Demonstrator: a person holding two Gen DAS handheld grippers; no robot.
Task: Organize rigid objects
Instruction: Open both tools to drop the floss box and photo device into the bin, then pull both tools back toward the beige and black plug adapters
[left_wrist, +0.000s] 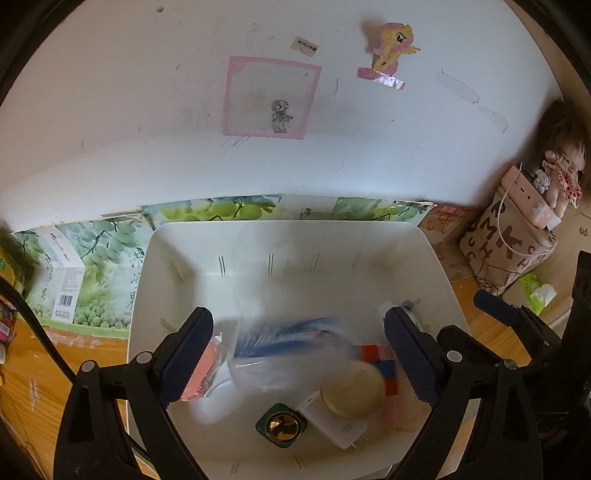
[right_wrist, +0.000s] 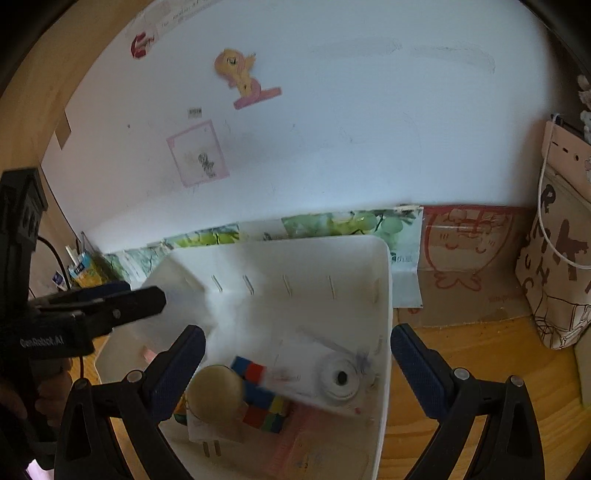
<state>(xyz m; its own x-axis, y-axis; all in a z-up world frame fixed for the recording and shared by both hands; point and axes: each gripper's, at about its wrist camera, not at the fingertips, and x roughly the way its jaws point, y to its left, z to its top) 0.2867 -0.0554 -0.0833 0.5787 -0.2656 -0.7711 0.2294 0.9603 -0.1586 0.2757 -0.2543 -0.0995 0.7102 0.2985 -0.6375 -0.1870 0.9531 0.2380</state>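
- Currently one white bin on the wooden table, against the white wall
- Inside, low in the bin: one colour cube, one round tan lid, one white plug adapter, one green-and-gold piece, one clear bag with a blue feather; other items blurred
- Left tongs: spread wide over the bin, nothing gripped
- Right tongs: spread wide, straddling the bin's right rim, empty
- Room: one pony sticker, one pink-framed drawing, grape-print cartons along the wall, one lettered bag, one doll
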